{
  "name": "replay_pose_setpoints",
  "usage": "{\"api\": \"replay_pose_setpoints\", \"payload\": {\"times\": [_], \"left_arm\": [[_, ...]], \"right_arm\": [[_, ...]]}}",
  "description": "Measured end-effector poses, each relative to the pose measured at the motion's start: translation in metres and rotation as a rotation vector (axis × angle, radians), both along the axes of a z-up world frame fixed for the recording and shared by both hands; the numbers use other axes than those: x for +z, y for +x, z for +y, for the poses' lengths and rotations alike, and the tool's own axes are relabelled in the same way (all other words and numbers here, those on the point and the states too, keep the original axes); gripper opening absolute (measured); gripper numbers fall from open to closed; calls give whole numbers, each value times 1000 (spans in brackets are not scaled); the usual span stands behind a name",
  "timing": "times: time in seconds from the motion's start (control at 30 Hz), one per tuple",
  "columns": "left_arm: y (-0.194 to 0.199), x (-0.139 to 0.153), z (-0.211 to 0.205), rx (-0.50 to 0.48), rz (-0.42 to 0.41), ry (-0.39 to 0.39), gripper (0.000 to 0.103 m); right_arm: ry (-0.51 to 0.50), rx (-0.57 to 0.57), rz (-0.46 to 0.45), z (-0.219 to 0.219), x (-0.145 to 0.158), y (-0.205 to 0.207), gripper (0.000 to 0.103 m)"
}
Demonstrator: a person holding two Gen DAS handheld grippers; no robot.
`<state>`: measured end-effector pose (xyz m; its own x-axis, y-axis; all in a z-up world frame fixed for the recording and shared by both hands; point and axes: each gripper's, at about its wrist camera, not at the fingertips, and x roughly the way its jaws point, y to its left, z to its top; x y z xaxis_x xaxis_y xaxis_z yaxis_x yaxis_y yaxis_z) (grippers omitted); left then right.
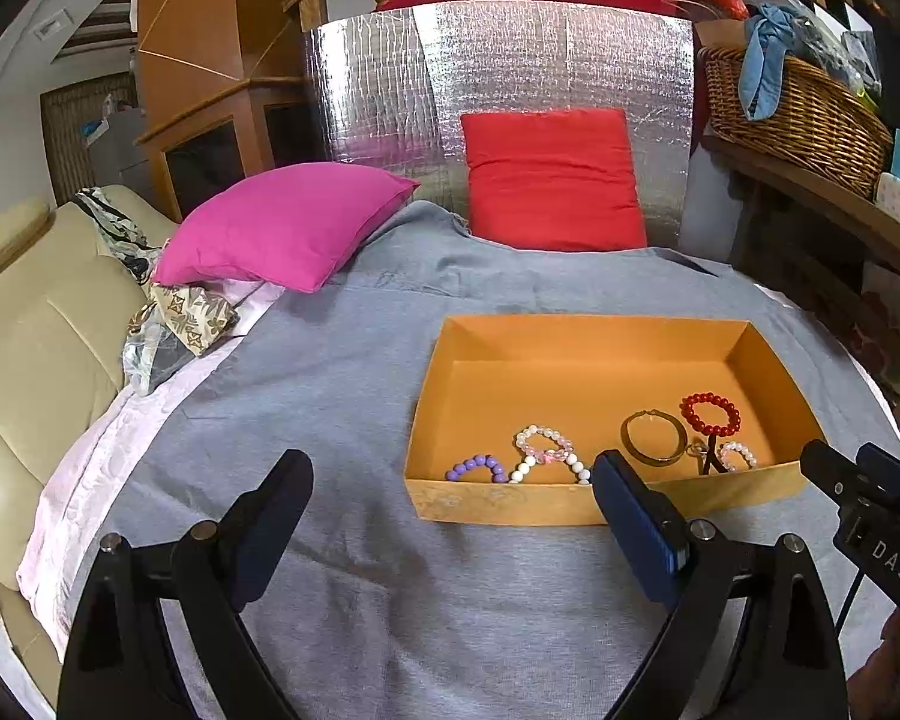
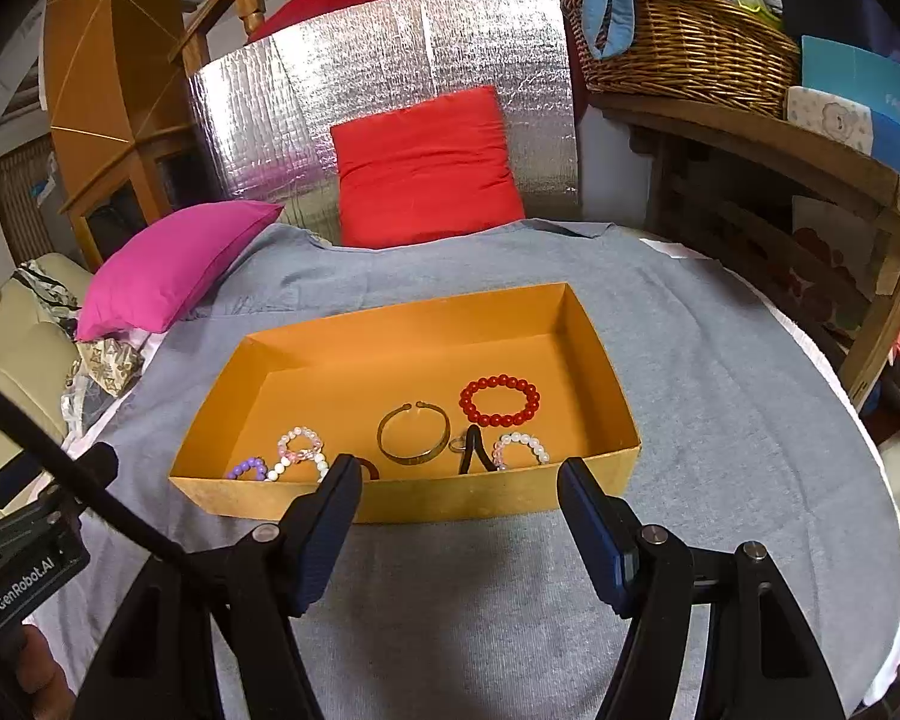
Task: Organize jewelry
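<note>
Both tools are spread wide & empty: left gripper [image 1: 453,480] low centre of its frame, right gripper [image 2: 459,489] likewise, each hovering over the grey cloth [image 2: 720,420] just short of the orange box [image 2: 402,498].

All the jewelry visible sits inside the box, along its near wall – purple bead bracelet [image 1: 477,467], pink/white bead bracelet [image 1: 543,450], gold bangle [image 2: 414,435], red bead bracelet [image 2: 500,401], a small white bead bracelet [image 2: 522,449], plus a ring w/ a black item [image 2: 471,450] beside it.

Risks, as I judge them: pieces lie close together, so a pinch could snag two at once; the box looks like light card – a finger catching its wall may shove or tip it.

The right view shows the bangle's open gap & more of the white bracelet; in the left view the right finger hides part of that corner. The left view shows more of the bare cloth left of the box.
</note>
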<state>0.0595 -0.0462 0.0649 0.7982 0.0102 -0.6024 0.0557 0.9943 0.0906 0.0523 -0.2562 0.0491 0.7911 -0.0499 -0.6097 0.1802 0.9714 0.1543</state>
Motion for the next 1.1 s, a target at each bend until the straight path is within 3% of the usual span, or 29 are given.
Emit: {"api": "replay_pose_setpoints", "payload": {"times": [1.1], "left_arm": [[29, -14, -7, 2, 47, -9, 94]], "right_arm": [[40, 19, 39, -1, -15, 34, 71]]}}
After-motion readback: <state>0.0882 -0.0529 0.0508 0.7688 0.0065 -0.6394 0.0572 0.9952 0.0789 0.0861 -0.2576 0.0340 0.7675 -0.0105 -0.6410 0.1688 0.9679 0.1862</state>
